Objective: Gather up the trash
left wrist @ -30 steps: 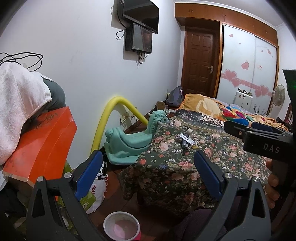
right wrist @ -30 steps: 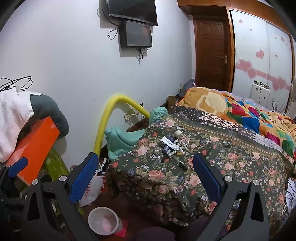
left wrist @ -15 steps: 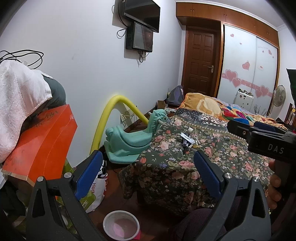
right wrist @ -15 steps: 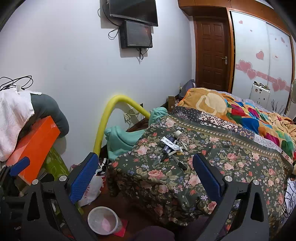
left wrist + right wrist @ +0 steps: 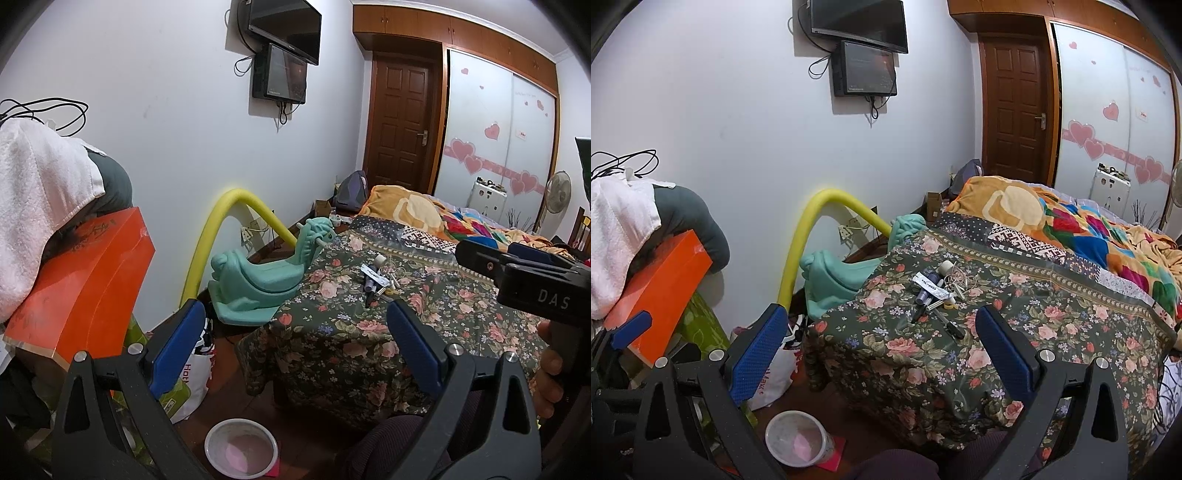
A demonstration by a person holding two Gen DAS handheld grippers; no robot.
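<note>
Left gripper (image 5: pixel 295 332), right gripper (image 5: pixel 879 339): jaws spread, empty | small white paper strip (image 5: pixel 931 285) near floral bedspread (image 5: pixel 923 354) corner: judged light, flimsy | pinch by its free end.

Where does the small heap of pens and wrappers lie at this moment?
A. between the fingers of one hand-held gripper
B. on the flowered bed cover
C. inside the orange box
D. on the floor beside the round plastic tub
B: the heap lies on the flowered bed cover, beyond both open grippers.
</note>
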